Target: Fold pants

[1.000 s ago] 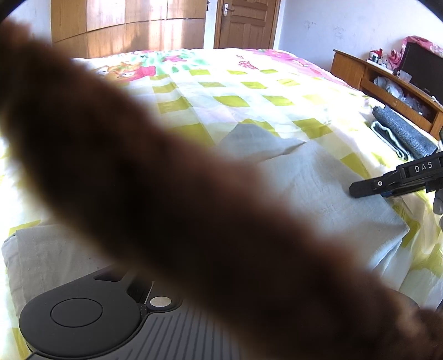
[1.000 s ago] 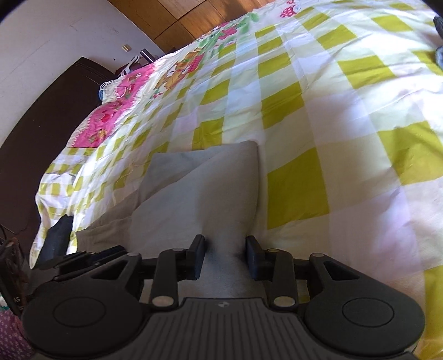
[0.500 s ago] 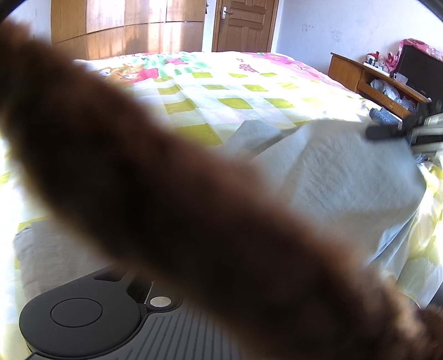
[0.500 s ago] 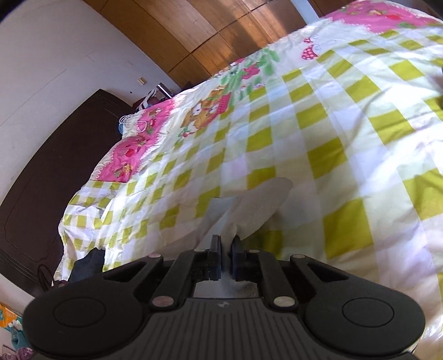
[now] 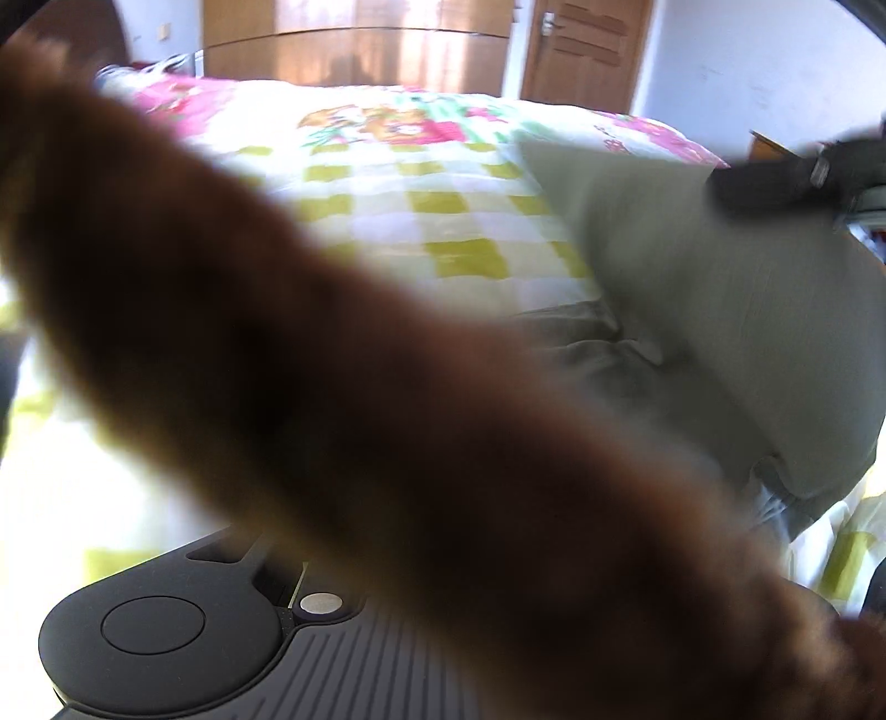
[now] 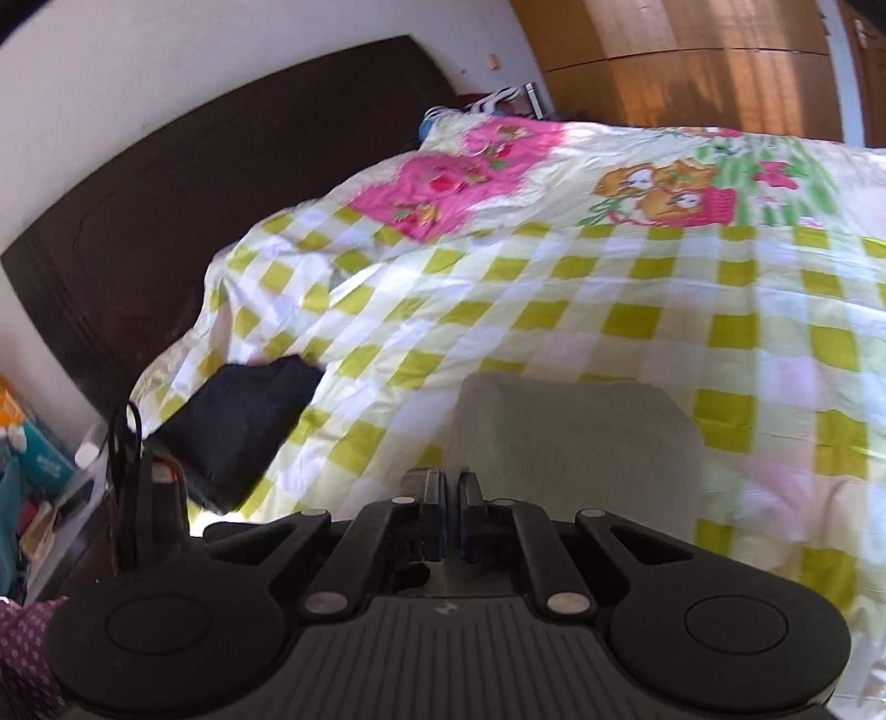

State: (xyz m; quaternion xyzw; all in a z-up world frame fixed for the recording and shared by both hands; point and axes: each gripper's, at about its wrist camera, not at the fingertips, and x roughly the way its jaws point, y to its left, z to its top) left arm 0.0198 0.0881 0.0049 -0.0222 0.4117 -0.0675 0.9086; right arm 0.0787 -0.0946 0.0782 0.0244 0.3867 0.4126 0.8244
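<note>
The grey pants (image 5: 764, 332) lie on the bed, one end lifted and carried over the rest. My right gripper (image 6: 451, 493) is shut on the pants' edge (image 6: 576, 437) and holds it above the checked bedspread; it also shows in the left wrist view (image 5: 775, 183) at the upper right. A blurred brown furry strip (image 5: 387, 415) crosses the left wrist view and hides my left gripper's fingers; only its black body (image 5: 166, 642) shows.
The yellow-checked bedspread (image 6: 637, 288) covers the bed. A dark folded garment (image 6: 243, 421) lies at the bed's left edge by the dark headboard (image 6: 166, 194). Wooden wardrobes (image 5: 354, 44) and a door (image 5: 587, 50) stand behind.
My right gripper, which closed on the pants' end a second ago, has lifted it and swung it left over the rest of the pants. The left view has turned left.
</note>
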